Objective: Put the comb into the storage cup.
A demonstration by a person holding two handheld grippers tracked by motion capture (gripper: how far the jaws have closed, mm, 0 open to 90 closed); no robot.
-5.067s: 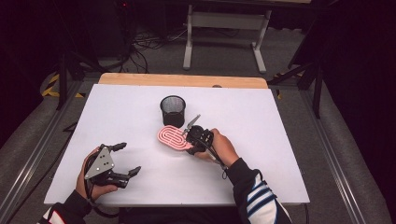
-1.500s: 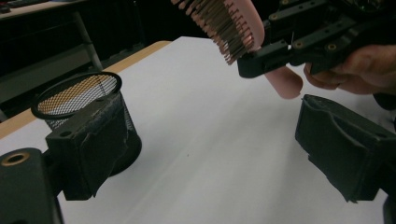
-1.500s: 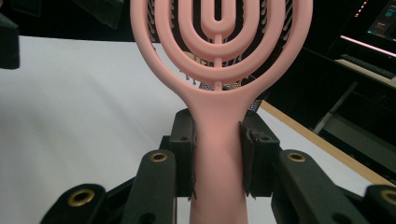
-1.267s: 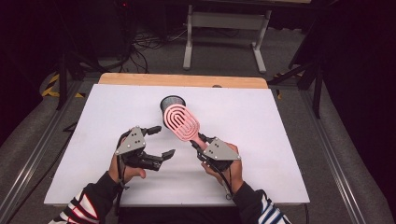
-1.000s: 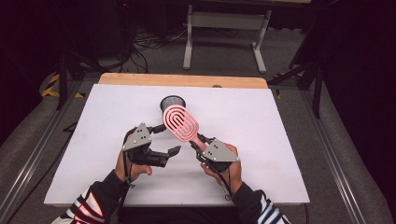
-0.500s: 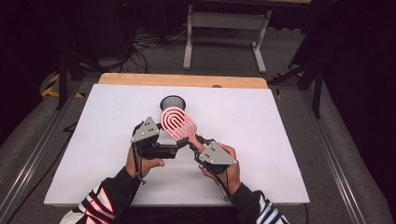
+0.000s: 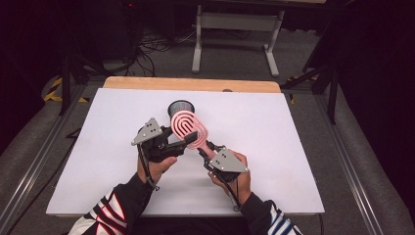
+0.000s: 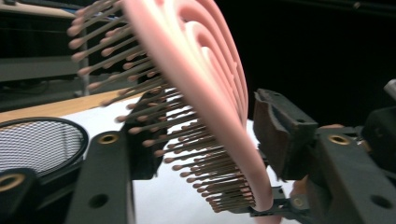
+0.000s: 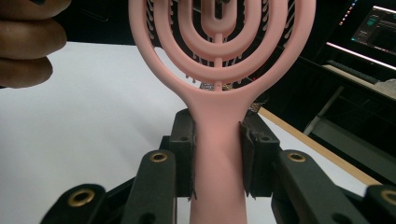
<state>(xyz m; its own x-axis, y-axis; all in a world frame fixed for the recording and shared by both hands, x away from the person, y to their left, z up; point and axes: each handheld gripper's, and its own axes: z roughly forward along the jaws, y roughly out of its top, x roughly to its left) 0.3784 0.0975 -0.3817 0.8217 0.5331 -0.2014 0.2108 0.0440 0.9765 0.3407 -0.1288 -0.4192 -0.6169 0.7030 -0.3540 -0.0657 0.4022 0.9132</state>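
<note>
- Pink plastic marks the hairbrush [image 7: 190,129] in the high view, held up above the middle of the white table [image 7: 293,147], its looped head just in front of the black mesh cup [image 7: 181,106] that stands farther back. The right gripper [image 7: 209,149] comes in from the near right and clamps the brush's handle. The left gripper [image 7: 188,138] reaches in from the near left, one jaw on either side of the brush head. A striped sleeve [image 7: 115,208] shows at the near edge.
- Left gripper view: the hairbrush [image 8: 210,93] head stands edge-on between the two black jaws, its bristles [image 8: 154,116] pointing left toward one jaw and its smooth back facing the right jaw's pad. These jaws have just been closing around the head; the bristle tips run up to the left jaw, while a thin gap seems to remain at the right pad, so I cannot tell whether the grip is firm. The mesh cup [image 8: 42,142] sits at the left on the table, beyond the jaw.
- Right gripper view: the hairbrush [image 9: 217,144] handle runs upright between both pads, which press on its two sides, so this claw is closed on the handle, only partly drawn in. The head's concentric loops rise to the top edge. Fingers of the other hand [image 9: 28,42] show at the upper left, above the white table [image 9: 84,130].
</note>
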